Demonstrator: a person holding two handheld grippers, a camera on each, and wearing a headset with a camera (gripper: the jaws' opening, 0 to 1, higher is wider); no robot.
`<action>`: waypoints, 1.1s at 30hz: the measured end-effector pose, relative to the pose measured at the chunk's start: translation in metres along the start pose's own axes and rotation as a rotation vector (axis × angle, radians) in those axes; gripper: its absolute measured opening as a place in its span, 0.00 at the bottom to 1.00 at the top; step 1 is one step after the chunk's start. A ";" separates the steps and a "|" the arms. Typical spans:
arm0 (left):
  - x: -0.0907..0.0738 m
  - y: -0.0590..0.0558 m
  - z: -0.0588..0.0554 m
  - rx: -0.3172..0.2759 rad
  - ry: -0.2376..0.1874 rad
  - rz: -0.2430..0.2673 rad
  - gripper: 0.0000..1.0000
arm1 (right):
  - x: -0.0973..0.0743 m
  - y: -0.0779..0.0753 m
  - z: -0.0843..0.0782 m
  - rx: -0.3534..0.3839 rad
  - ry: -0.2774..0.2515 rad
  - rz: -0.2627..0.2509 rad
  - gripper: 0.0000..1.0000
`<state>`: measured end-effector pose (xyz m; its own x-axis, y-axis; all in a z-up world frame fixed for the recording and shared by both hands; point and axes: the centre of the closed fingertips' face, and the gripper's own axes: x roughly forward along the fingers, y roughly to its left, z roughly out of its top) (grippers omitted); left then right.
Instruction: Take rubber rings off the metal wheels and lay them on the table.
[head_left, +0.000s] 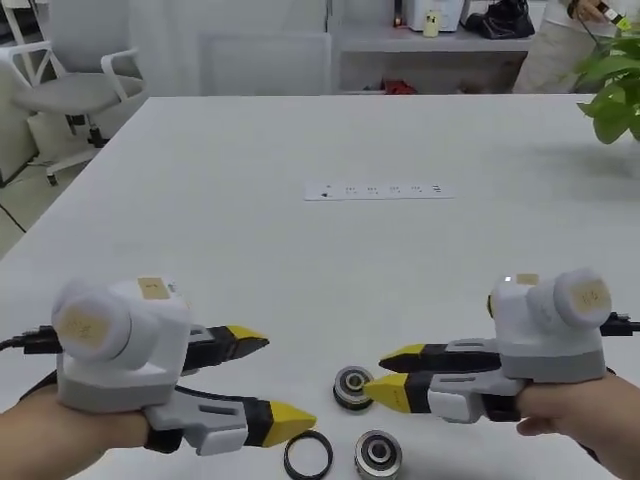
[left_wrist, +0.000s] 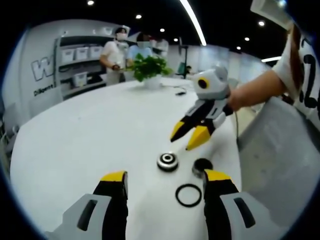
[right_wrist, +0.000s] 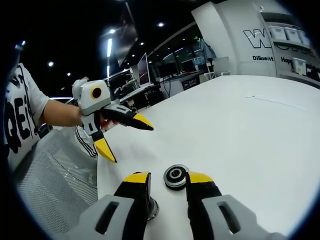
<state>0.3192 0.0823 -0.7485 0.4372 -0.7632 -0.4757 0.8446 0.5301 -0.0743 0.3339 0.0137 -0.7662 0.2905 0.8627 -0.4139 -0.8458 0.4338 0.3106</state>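
Two metal wheels lie near the table's front edge: one (head_left: 352, 386) just left of my right gripper's tips, the other (head_left: 378, 453) closer to me. Both have dark rims. A loose black rubber ring (head_left: 307, 456) lies flat beside the nearer wheel. My left gripper (head_left: 270, 378) is open, its jaws wide apart above the table, left of the ring (left_wrist: 189, 195). My right gripper (head_left: 392, 372) is open with a narrower gap and nothing in it. In the right gripper view one wheel (right_wrist: 175, 176) sits just beyond the tips, and the other (right_wrist: 151, 208) is partly hidden behind a jaw.
A flat white socket strip (head_left: 378, 191) lies mid-table. A potted plant (head_left: 615, 90) stands at the far right, an office chair (head_left: 70, 90) off the far left corner. Two people (left_wrist: 115, 50) stand beyond the table. The table's front edge runs close to the wheels.
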 end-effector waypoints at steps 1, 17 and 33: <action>0.001 0.000 0.001 0.002 0.003 -0.003 0.62 | -0.001 -0.001 0.000 -0.001 -0.001 -0.003 0.25; 0.016 0.003 0.006 0.003 0.007 -0.011 0.61 | -0.011 -0.014 -0.015 -0.020 0.041 -0.046 0.29; 0.032 0.003 0.005 0.000 0.023 -0.032 0.60 | -0.010 -0.021 -0.028 -0.049 0.085 -0.057 0.31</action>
<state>0.3376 0.0579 -0.7591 0.4030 -0.7710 -0.4931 0.8581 0.5056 -0.0894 0.3369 -0.0113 -0.7923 0.3016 0.8111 -0.5011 -0.8504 0.4666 0.2434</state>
